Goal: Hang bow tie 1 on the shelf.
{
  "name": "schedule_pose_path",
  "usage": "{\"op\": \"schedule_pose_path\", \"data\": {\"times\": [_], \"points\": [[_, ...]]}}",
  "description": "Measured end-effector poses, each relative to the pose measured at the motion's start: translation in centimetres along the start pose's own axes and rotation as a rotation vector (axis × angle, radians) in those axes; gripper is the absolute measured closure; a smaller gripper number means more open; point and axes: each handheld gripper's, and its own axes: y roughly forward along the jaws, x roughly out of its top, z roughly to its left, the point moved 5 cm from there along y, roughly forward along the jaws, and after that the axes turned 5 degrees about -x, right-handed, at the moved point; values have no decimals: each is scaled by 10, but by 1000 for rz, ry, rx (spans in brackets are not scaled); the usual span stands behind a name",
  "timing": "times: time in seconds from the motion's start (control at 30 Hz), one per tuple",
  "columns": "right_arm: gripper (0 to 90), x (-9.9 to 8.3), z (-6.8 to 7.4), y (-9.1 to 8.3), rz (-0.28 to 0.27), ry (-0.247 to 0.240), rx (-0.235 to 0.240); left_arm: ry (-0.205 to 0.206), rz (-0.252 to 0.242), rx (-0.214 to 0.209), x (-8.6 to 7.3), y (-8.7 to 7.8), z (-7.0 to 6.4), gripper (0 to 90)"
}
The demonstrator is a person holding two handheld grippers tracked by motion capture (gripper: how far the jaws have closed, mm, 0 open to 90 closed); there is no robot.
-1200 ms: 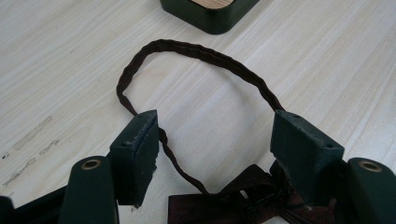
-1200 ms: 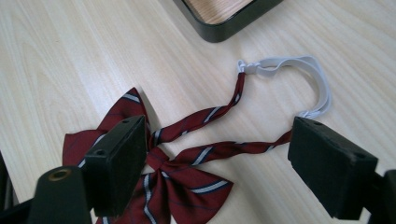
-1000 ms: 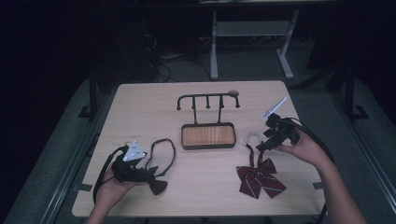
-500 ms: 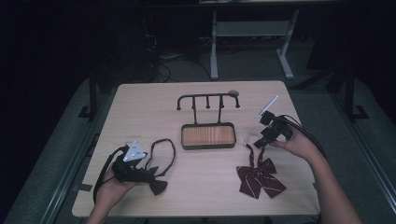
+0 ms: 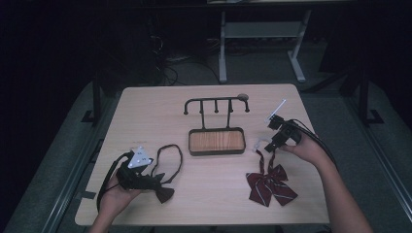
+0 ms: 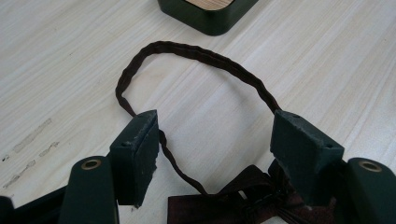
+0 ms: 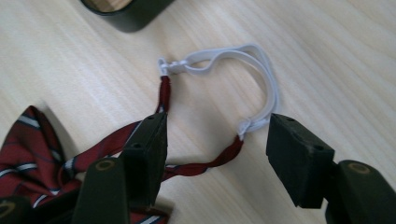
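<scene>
Pale wood grain covers the worktop (image 5: 160, 111) I am working at. At its centre stands a dark stand (image 5: 216, 127), a wood-lined tray with a rail of pegs rising behind it.

My left hand-held gripper (image 5: 148, 178) sits toward 8 o'clock of the worktop, and its jaws are spread wide with nothing between the pads. In the left gripper view, the dark brown bow tie (image 6: 243, 200) lies flat on the worktop right under the jaws, its knot low between them toward 6 o'clock. Its thin strap (image 6: 196, 56) loops away toward 12 o'clock, passes just beside the inner face of the left jaw and returns under the right one. I cannot tell whether either jaw touches the strap. A corner of the stand's tray (image 6: 210, 14) shows at 12 o'clock, well apart from the loop.

My right hand-held gripper (image 5: 268, 146) is toward 3 o'clock of the worktop, jaws likewise parted and holding nothing. In the right gripper view, the red striped bow tie (image 7: 42, 144) lies at 8 o'clock, partly behind the left jaw. Its red cords run between the jaws, and the white elastic band (image 7: 261, 74) joined to them curves from 12 o'clock down to just beside the right jaw's tip.
</scene>
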Motion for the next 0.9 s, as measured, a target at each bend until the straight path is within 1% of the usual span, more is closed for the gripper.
{"op": "schedule_pose_path", "data": {"times": [0.03,0.07,0.1,0.13,0.27,0.47,0.6,0.67,0.9], "points": [[401,0,-1,2,9,18,0,0,0,-1,0,0,0,332],[410,0,-2,2,15,24,-4,0,0,-1,0,0,0,332],[410,0,-2,2,15,24,-4,0,0,-1,0,0,0,332],[434,0,-3,4,23,27,-12,0,0,-1,0,0,0,332],[472,-1,-6,6,36,42,-30,0,0,-2,0,0,0,332],[495,-1,-9,9,50,59,-35,1,0,-3,0,1,0,332],[510,-1,-9,11,66,57,-38,0,1,-4,0,1,-1,332],[534,-2,-8,14,89,48,-48,0,1,-4,0,1,-1,332],[576,-2,-9,17,110,49,-68,0,0,-3,0,0,0,332]]}}
